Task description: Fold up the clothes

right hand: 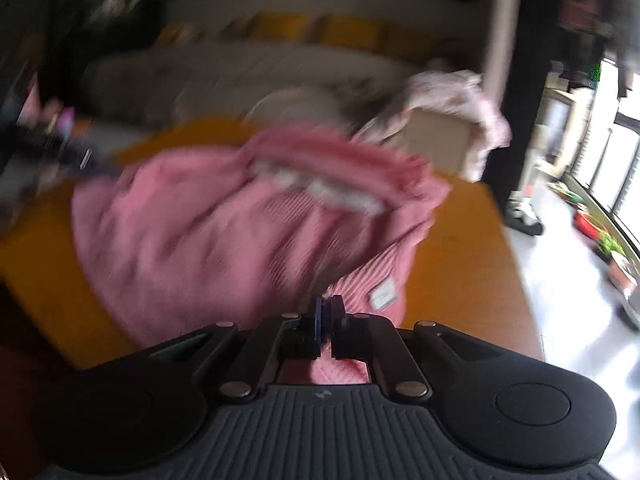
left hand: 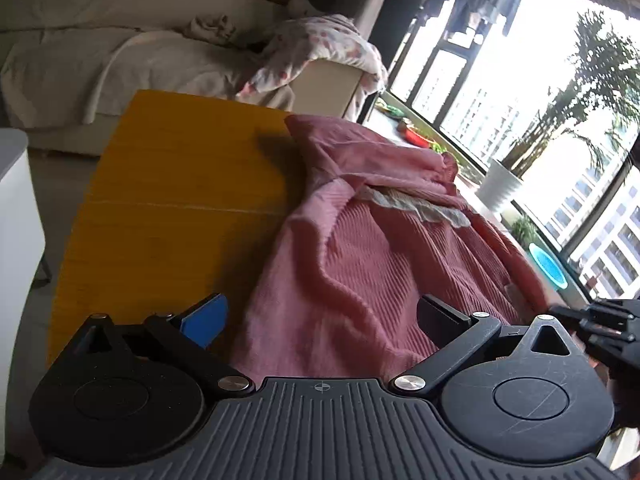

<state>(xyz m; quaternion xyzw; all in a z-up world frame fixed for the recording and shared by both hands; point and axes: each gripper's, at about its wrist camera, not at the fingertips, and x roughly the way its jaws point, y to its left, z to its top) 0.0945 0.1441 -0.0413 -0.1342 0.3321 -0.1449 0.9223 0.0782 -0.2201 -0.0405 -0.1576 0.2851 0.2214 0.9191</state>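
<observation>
Pink garment [left hand: 360, 248] bunched on yellow table [left hand: 180, 184], long axis near-to-far. Right gripper [right hand: 324, 320] clamped on near hem. Left gripper [left hand: 320, 316] spread wide, straddling near edge, cloth between fingers.

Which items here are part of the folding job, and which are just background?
In the job:
pink garment
yellow table under it
left gripper, open
right gripper, shut on the garment's edge

Lying about:
sofa
floral blanket
white plant pot
</observation>
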